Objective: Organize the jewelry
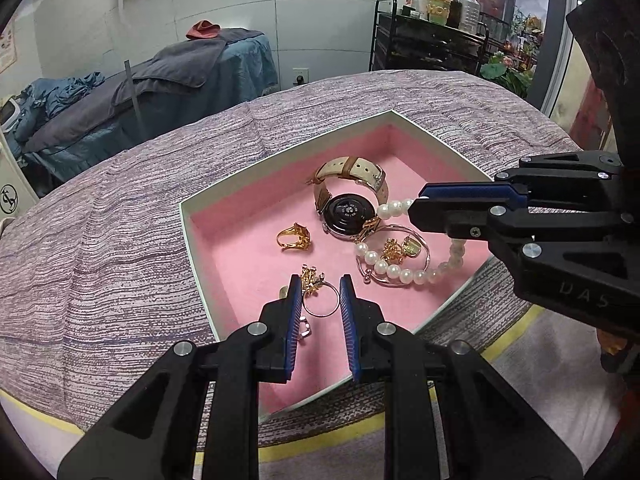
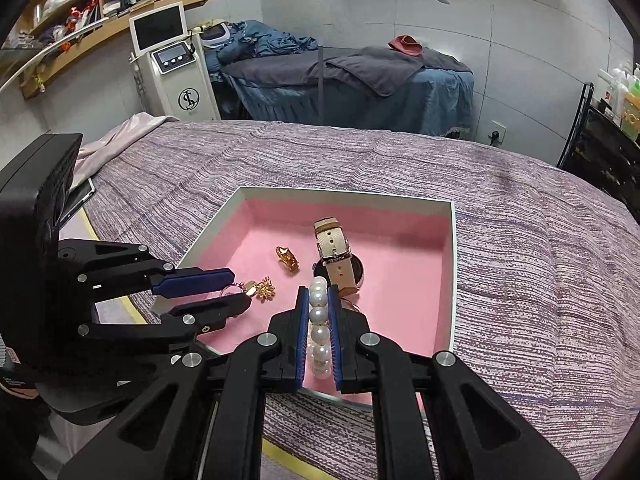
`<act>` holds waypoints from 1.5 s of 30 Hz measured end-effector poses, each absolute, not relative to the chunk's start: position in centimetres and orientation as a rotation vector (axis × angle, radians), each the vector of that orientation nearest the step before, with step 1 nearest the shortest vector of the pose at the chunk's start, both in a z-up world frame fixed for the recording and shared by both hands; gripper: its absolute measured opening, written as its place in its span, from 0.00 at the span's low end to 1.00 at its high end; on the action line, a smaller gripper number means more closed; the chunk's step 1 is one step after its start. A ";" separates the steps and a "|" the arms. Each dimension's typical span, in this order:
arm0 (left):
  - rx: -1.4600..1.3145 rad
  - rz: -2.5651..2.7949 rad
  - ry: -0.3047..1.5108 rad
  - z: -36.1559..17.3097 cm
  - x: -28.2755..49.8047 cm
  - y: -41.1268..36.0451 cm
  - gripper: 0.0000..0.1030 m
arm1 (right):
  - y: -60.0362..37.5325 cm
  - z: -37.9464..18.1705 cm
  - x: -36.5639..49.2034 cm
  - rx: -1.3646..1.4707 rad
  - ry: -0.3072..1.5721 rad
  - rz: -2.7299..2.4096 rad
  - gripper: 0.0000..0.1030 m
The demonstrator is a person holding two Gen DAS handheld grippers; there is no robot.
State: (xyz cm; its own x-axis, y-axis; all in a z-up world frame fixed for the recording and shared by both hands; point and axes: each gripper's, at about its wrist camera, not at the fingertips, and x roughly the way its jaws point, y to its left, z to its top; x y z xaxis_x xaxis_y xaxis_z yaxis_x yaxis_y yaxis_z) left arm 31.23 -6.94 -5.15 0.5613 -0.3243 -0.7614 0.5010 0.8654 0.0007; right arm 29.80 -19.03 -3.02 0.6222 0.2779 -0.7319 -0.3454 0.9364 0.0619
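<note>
In the left wrist view, the left gripper (image 1: 320, 284) hangs low over the near corner of the pink-lined box (image 1: 280, 160), which sits on the purple cloth (image 1: 120, 220). Its fingers are moderately open and grasp nothing. A silver ring with a gold charm (image 1: 318, 294) lies on the lining between the two pads; the charm is close to the left pad, and I cannot tell if they touch. If the fingers close here, the thin ring can tip or slide out, because only the charm gives something to press on. Further in the box lie a gold ring (image 1: 295, 237), a watch (image 1: 349, 204) and a thin bangle (image 1: 394, 258). The right gripper (image 1: 416, 210) comes from the right side and grips the pearl bracelet (image 1: 400, 272).

In the right wrist view, the right gripper (image 2: 319, 292) is nearly closed on the pearl bracelet (image 2: 319, 320), with a row of pearls running between its pads. The rest of the strand lies over the bangle and close beside the watch (image 2: 338, 264), so I judge that lifting may drag these pieces along. The round pearls can also roll out of the pads.
</note>
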 end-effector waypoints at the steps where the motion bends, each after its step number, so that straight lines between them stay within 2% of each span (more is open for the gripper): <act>1: 0.229 -0.491 0.845 -5.2 31.2 -6.9 0.19 | -19.1 -3.1 29.9 -0.088 0.827 0.357 0.09; 12: 0.257 -0.494 0.840 -5.3 31.4 -7.4 0.19 | -19.2 -3.8 30.2 -0.119 0.838 0.351 0.10; 13: 0.260 -0.493 0.841 -5.3 31.4 -7.4 0.20 | -19.3 -3.8 30.2 -0.119 0.838 0.349 0.11; 15: 0.264 -0.488 0.841 -5.3 31.5 -7.5 0.21 | -19.4 -3.8 30.2 -0.110 0.836 0.347 0.23; 16: 0.263 -0.487 0.841 -5.3 31.5 -7.4 0.26 | -19.5 -3.8 30.1 -0.104 0.833 0.348 0.27; 17: 0.261 -0.485 0.837 -5.2 31.5 -7.4 0.36 | -19.6 -3.7 30.0 -0.101 0.828 0.347 0.34; 19: 0.256 -0.479 0.824 -5.0 31.4 -7.3 0.46 | -19.7 -3.4 29.9 -0.102 0.812 0.343 0.37; 22: 0.247 -0.474 0.812 -4.6 31.4 -7.0 0.48 | -20.1 -2.9 29.6 -0.096 0.788 0.334 0.38; 24: 0.239 -0.466 0.796 -4.1 31.3 -6.7 0.54 | -20.5 -2.6 29.3 -0.087 0.774 0.325 0.47; 26: 0.229 -0.449 0.771 -3.6 30.9 -6.3 0.67 | -21.0 -2.4 29.0 -0.076 0.761 0.314 0.55; 28: 0.217 -0.433 0.740 -3.1 30.4 -5.9 0.75 | -21.5 -2.2 28.5 -0.066 0.747 0.284 0.64; 30: 0.200 -0.406 0.705 -2.7 29.6 -5.3 0.84 | -22.0 -2.0 27.6 -0.058 0.728 0.241 0.85; 31: 0.191 -0.384 0.686 -2.6 29.1 -4.9 0.89 | -22.3 -1.9 27.1 -0.049 0.715 0.228 0.87; 33: 0.173 -0.341 0.643 -2.4 27.8 -4.1 0.92 | -22.5 -1.8 25.7 -0.038 0.697 0.229 0.93; 45: 0.057 -0.231 0.502 -1.8 16.0 0.8 0.94 | -21.4 -0.5 14.5 -0.128 0.507 0.190 0.94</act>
